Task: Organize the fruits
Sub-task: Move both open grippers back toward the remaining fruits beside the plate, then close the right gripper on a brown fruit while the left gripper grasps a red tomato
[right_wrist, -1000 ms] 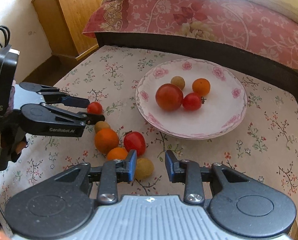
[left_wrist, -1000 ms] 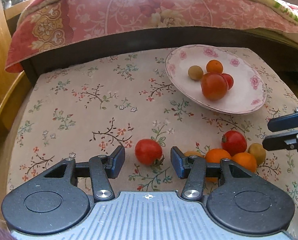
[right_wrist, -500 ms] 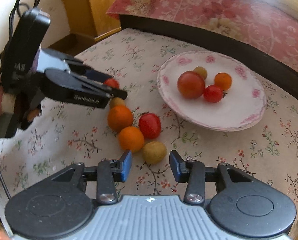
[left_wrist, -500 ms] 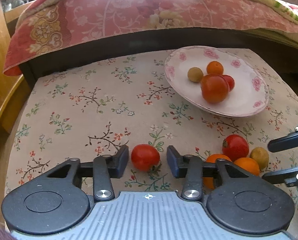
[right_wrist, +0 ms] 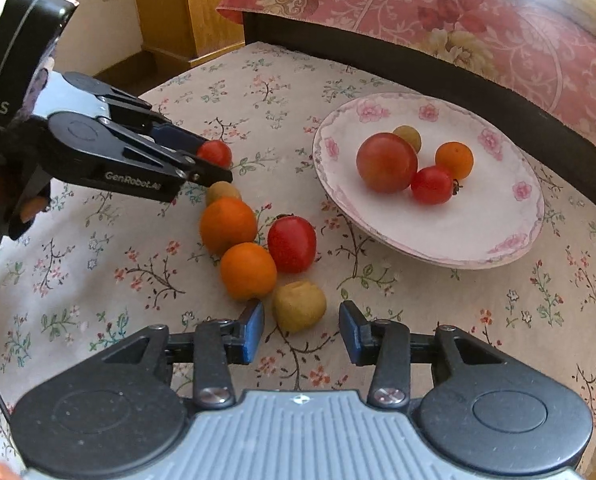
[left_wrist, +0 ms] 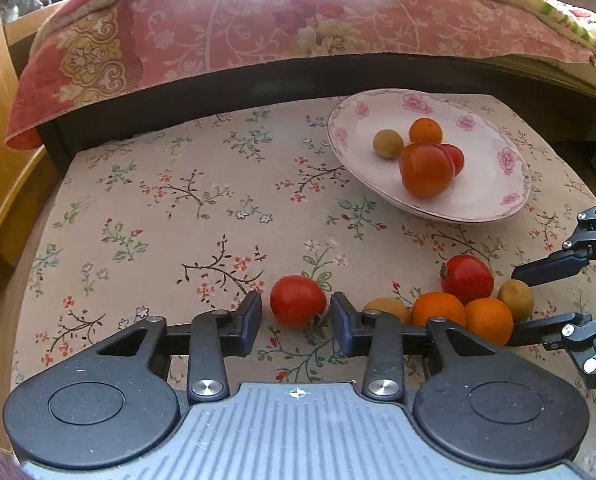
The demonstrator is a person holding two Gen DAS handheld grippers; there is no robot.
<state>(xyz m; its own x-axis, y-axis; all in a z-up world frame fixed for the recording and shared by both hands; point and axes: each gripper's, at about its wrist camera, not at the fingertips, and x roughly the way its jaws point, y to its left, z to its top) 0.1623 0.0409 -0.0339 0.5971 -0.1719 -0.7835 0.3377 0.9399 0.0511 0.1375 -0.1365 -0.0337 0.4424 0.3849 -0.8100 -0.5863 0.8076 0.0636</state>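
Left wrist view: the left claw (left_wrist: pixel 297 312) straddles a small red tomato (left_wrist: pixel 298 300) that lies on the surface (left_wrist: pixel 158 220), which is covered by a flowered cloth.
Left claw state: narrow; its jaws have just been closing around the small red tomato. A sliver of cloth shows between the left pad and the fruit, and the right pad sits just beside it.
Right wrist view: the right claw (right_wrist: pixel 302 326) points down at a yellow-green fruit (right_wrist: pixel 300 306) that lies on the cloth between its two blue pads.
Right claw state: partly spread; its jaws have just been opening. Cloth shows on both sides of the fruit, more on the right, so nothing is gripped.
Loose fruit: a red tomato (right_wrist: pixel 292 244) and two oranges (right_wrist: pixel 228 224) (right_wrist: pixel 248 270) lie bunched together, touching. The yellow-green fruit lies at the near end of the bunch, and a second yellowish fruit (right_wrist: pixel 222 191) at the far end, beside the left claw's tips.
Plate: a white plate with pink flowers (right_wrist: pixel 458 232) stands near the bunch, towards the bed. It holds a large tomato (right_wrist: pixel 386 162), a small tomato (right_wrist: pixel 432 185), an orange (right_wrist: pixel 454 160) and a yellowish fruit (right_wrist: pixel 408 136).
Surroundings: a bed with a pink flowered cover (left_wrist: pixel 258 32) runs along the far edge, and a wooden cabinet (right_wrist: pixel 178 8) stands beside it.
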